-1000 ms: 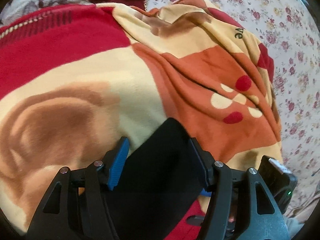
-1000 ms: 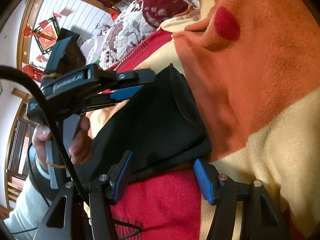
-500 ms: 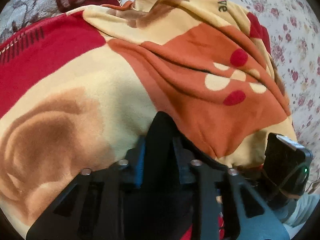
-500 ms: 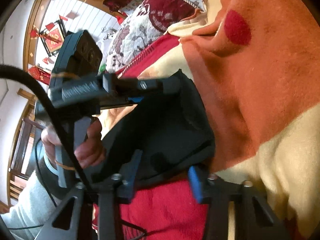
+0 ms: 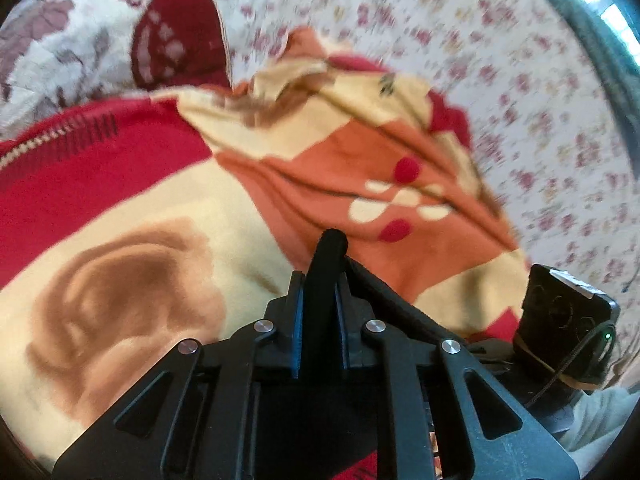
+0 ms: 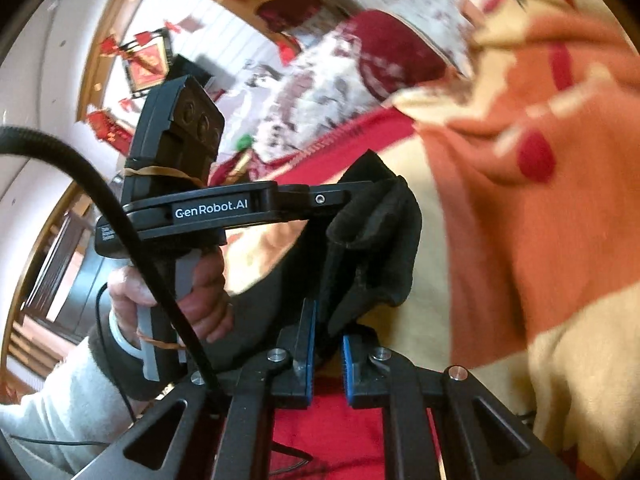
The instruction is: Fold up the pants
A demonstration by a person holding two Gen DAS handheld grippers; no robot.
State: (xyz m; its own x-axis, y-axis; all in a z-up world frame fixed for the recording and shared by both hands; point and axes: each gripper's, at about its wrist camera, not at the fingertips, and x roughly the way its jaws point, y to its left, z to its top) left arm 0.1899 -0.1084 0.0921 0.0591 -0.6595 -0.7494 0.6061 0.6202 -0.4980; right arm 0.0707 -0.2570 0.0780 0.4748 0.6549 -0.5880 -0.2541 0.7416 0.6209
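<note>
Since a second ago both tongs have been closing and now clench the black pants (image 6: pixel 372 240), which have bunched and lifted off the fleece blanket (image 5: pixel 168 240) on the bed, the left tongs (image 5: pixel 320 300) gripping one fold, the right tongs (image 6: pixel 328 344) another.

Fleece blanket (image 5: pixel 120 240) w/ red, cream, orange patches lies rumpled over floral bedsheet (image 5: pixel 540 120). Maroon-and-white pillow (image 5: pixel 120 32) at its far edge. Red paper decorations (image 6: pixel 144 60) on window in bkgd.
</note>
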